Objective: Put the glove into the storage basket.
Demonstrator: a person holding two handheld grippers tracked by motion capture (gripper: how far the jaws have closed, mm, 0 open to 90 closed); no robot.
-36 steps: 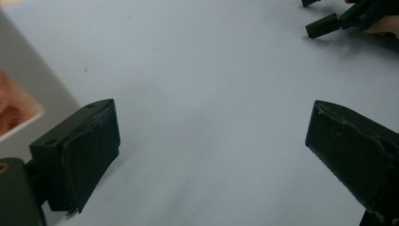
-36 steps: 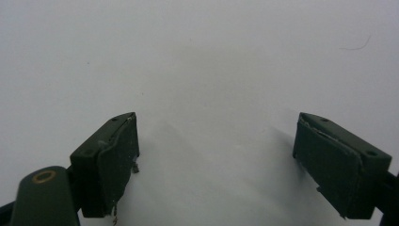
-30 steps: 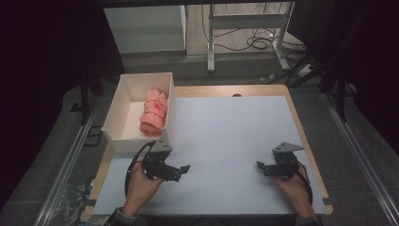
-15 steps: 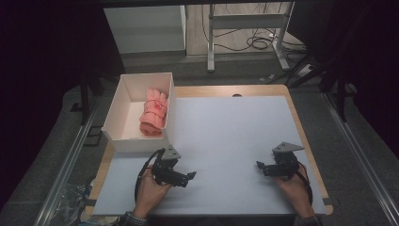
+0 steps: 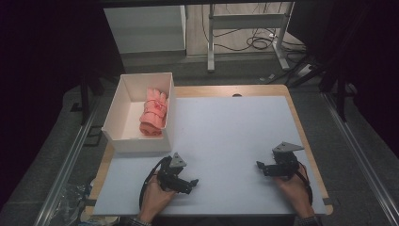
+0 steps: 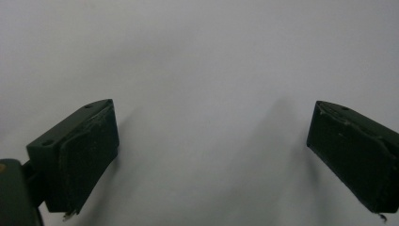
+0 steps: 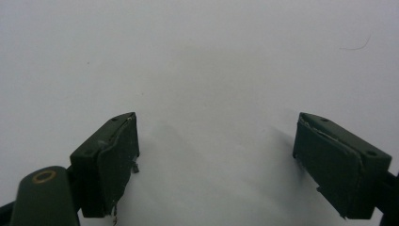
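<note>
a lab: floor cables [image 5: 256,42], metal stand [image 5: 244,23].

Both hands come in over the near edge of the counter, each gripping a black gripper. The left gripper [image 5: 192,181] sits low toward the near left corner, its fingers [image 6: 77,160] spread wide with nothing between them, pointing toward the counter's middle. The right gripper [image 5: 259,166] sits toward the near right corner, its fingers [image 7: 107,162] likewise wide apart and empty, pointing left toward the other hand. The two are well apart.
</note>
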